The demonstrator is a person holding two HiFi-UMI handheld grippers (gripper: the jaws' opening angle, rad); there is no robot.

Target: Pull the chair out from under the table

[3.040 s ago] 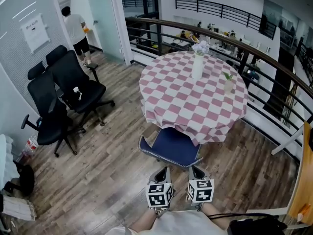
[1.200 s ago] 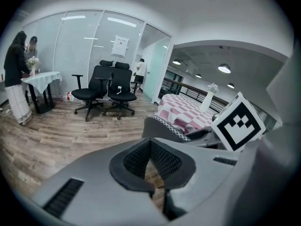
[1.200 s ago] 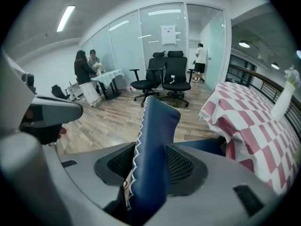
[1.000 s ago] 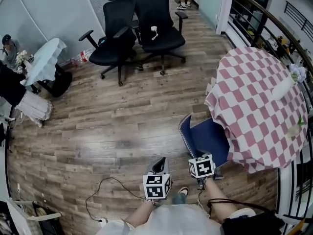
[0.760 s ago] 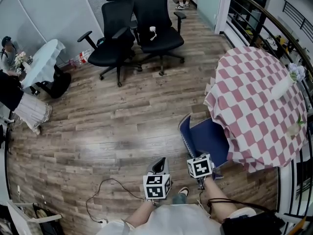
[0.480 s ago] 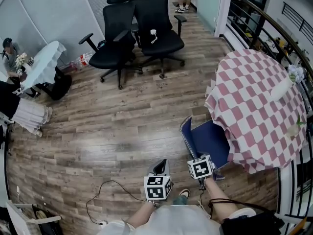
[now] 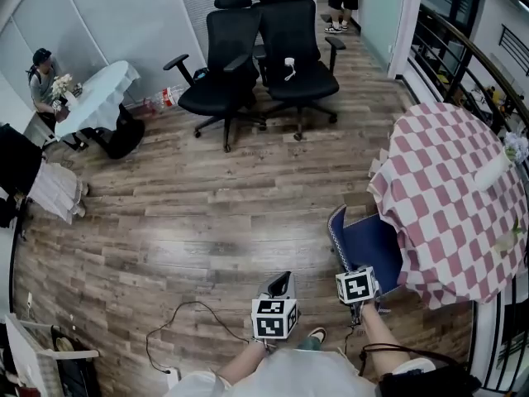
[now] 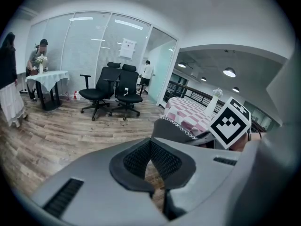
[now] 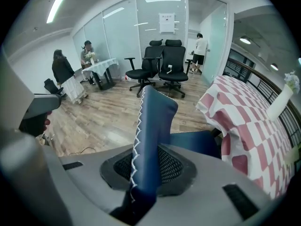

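The blue chair (image 7: 372, 242) stands at the right with its seat partly under the checked pink-and-white table (image 7: 446, 188). Its backrest (image 7: 335, 226) faces me, edged in white stitching. My right gripper (image 7: 350, 267) sits on the top of that backrest. In the right gripper view the backrest (image 9: 153, 126) rises between the pads of this gripper (image 9: 149, 166); the jaws have just been closing and now pinch it. My left gripper (image 7: 281, 284) hovers over the floor left of the chair, and in its own view the gripper (image 8: 151, 145) is shut with nothing in it.
Two black office chairs (image 7: 264, 56) stand at the back. A small white-clothed table (image 7: 95, 98) with people beside it is at the far left. A cable (image 7: 178, 321) lies on the wood floor near my feet. A railing (image 7: 463, 56) runs behind the checked table, which bears a white vase (image 7: 494, 168).
My right gripper has closed onto the chair's backrest. The left gripper has drifted a little. The head view has swung slightly, and the chair stands as before.
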